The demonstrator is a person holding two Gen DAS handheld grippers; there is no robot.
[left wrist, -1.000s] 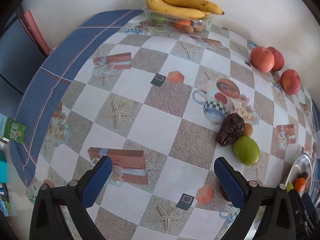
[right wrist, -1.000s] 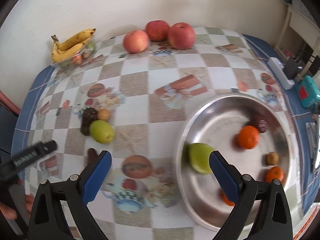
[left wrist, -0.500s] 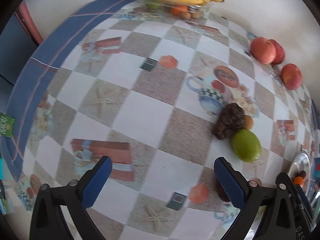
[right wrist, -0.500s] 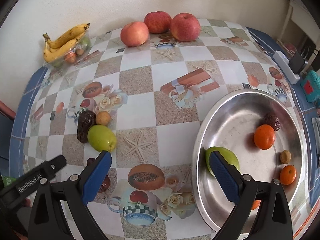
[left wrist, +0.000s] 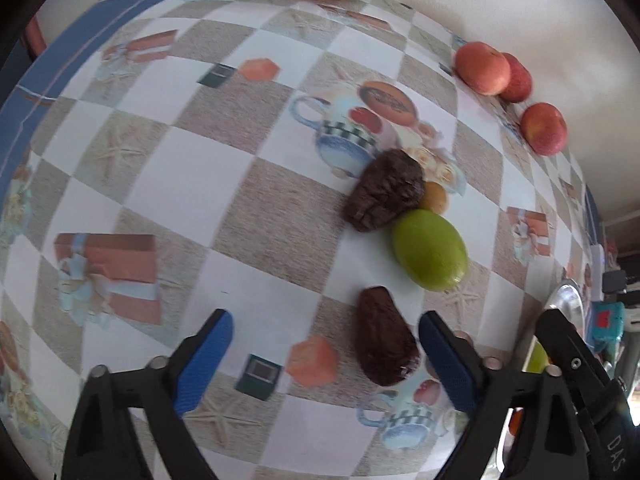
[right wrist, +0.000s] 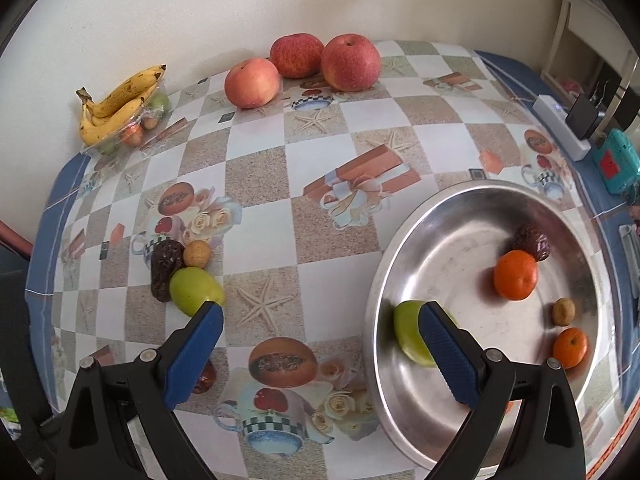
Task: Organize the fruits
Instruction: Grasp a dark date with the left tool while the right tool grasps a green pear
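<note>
Checkered tablecloth (gripper lettering "DAS")

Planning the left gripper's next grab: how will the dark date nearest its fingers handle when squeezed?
The date looks wrinkled and glossy, so probably soft and a bit sticky. Its elongated shape lying flat suggests it won't roll. It looks light. The left gripper stands open around it.

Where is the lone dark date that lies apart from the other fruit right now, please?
In the left wrist view, the lone date lies on the tablecloth just inside the left gripper's right finger, below the green fruit.

Oranges in bowl; apples behind.
</note>
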